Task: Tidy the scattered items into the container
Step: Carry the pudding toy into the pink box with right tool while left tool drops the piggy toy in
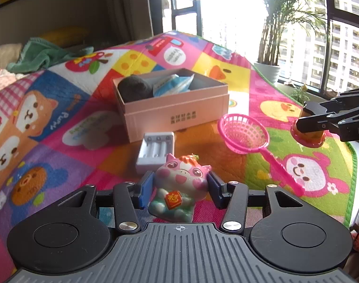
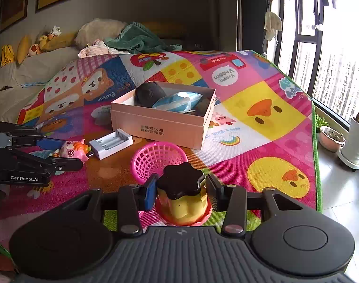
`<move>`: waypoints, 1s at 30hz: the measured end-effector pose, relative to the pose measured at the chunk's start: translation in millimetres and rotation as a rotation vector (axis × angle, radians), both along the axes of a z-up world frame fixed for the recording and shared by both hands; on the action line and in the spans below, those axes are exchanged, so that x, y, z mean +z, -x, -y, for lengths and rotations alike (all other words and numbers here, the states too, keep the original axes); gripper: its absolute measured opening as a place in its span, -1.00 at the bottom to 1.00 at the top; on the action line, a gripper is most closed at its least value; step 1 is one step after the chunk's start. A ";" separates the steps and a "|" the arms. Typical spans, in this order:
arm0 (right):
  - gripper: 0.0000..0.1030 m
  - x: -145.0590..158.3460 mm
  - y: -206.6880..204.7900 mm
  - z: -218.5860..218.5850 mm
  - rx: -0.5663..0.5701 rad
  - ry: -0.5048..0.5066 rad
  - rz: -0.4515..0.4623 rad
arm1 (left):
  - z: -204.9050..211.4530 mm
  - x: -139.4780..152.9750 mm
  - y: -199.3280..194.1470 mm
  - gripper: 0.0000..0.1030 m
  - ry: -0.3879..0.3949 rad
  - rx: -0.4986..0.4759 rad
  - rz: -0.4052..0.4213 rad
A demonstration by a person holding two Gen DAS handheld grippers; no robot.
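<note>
Now carrying two toys at once, both lifted off the play mat [image 2: 262, 99]. Left gripper [image 1: 180, 185]: fingers [image 1: 146, 189] pinching the pink cow toy [image 1: 180, 184] at its sides. Right gripper [image 2: 180, 192]: fingers [image 2: 149, 194] pinching the pudding toy [image 2: 183, 195], the one with the dark top. Pink box [image 2: 160, 123] ahead on the mat, open, already holding a dark round thing and a blue packet. Battery charger [image 2: 111, 143] and pink strainer [image 2: 155, 160] lying in front of it, not yet tidied. Next probably: bring each toy above the box, clear its near wall, then release. Afterwards collect charger and strainer.
</note>
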State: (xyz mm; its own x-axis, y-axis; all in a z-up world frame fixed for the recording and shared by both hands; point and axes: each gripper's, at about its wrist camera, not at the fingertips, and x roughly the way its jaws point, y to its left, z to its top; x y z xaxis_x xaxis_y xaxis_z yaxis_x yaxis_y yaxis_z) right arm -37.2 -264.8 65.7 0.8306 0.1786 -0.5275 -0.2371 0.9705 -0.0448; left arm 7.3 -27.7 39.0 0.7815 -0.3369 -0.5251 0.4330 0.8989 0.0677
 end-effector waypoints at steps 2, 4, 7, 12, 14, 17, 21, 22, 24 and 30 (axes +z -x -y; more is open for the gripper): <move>-0.16 8.4 0.1 0.7 -0.001 -0.001 0.018 | 1.9 10.2 -0.8 0.04 -0.009 -0.013 0.036; -0.16 18.3 -1.0 0.9 0.002 -0.006 0.040 | 5.1 21.6 -4.8 0.04 -0.024 -0.023 0.083; -0.16 32.9 -4.0 1.6 0.014 -0.032 0.070 | 10.7 39.0 -19.5 0.04 -0.054 -0.041 0.164; -0.16 44.1 -11.9 -4.1 0.048 -0.041 0.098 | 23.3 56.6 -72.5 0.04 -0.095 -0.073 0.263; -0.16 44.2 -17.6 -7.2 0.059 -0.040 0.095 | 29.3 54.8 -93.6 0.13 -0.129 -0.089 0.310; -0.18 42.4 -28.1 -12.0 0.064 -0.025 0.080 | 29.0 45.2 -122.6 0.64 -0.135 -0.082 0.316; -0.19 44.4 -45.7 -11.0 0.051 -0.021 0.076 | 2.1 36.8 -118.3 0.81 0.027 -0.029 0.214; -0.19 46.5 -52.5 -10.6 0.051 -0.026 0.078 | -4.5 33.4 -110.8 0.86 0.071 -0.025 0.186; -0.19 50.9 -67.9 -12.6 0.062 -0.043 0.080 | -14.5 22.2 -91.5 0.86 0.129 -0.016 0.127; -0.19 70.9 -142.5 -29.5 0.112 -0.224 0.045 | -21.8 -10.1 -49.0 0.89 0.192 -0.011 0.042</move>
State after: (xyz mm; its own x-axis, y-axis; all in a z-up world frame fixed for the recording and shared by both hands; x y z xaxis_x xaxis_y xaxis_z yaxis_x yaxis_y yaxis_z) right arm 105.3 -235.3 136.5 0.8206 0.3792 -0.4276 -0.3464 0.9251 0.1556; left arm 56.3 -5.9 28.9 0.7974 -0.4360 -0.4173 0.4430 0.8924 -0.0859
